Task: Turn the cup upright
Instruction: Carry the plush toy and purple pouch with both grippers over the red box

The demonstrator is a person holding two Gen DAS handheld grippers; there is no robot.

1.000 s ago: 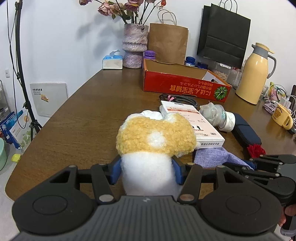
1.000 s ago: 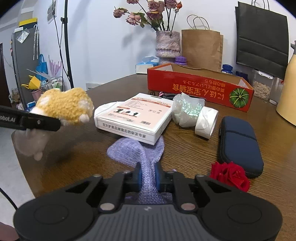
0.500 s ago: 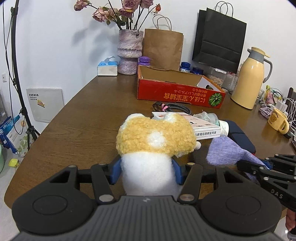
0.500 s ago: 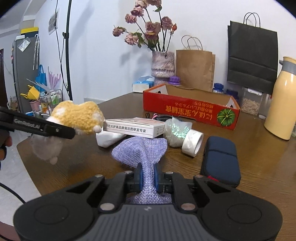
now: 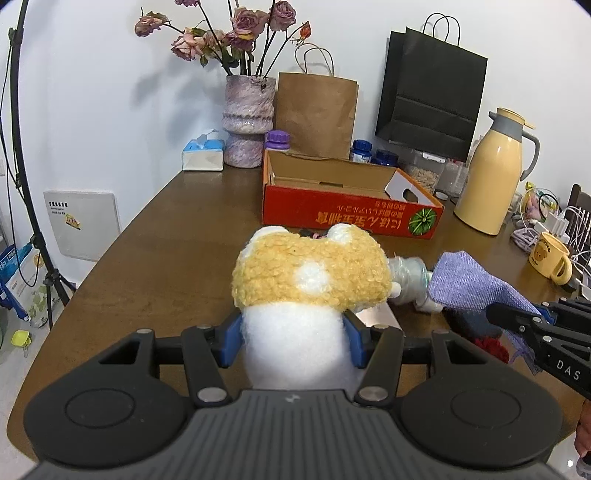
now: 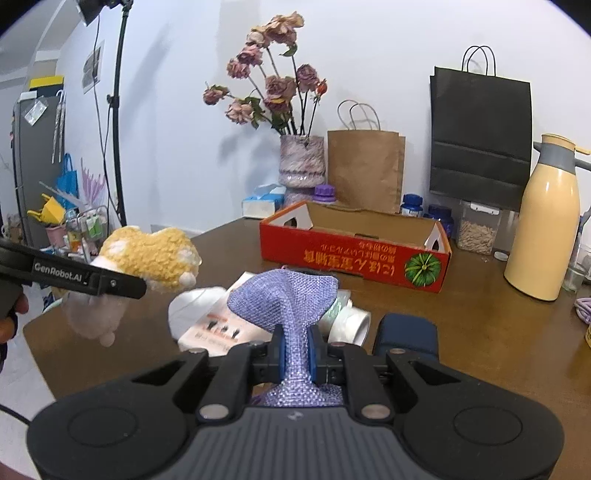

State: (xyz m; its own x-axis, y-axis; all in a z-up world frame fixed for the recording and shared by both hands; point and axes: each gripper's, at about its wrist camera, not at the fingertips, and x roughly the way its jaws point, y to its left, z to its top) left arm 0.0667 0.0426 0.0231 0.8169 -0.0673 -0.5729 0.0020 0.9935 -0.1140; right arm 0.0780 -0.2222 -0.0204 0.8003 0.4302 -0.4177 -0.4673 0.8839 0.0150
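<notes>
The left tool (image 5: 293,334) clamps a fluffy yellow-and-white plush toy (image 5: 310,273); the right tool (image 6: 294,356) pinches a lilac woven pouch (image 6: 284,295). Neither is the cup, so the flip looks unstarted; next, probably free a tool.

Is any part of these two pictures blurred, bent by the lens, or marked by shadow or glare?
Left wrist view: sharp; the table edge bows from the fisheye lens, and the flowers cast a soft shadow on the wall. Right wrist view: the plush toy is slightly soft, its white lower part blurred; the lamp stand curves; the yellow jug shows mild glare.
</notes>
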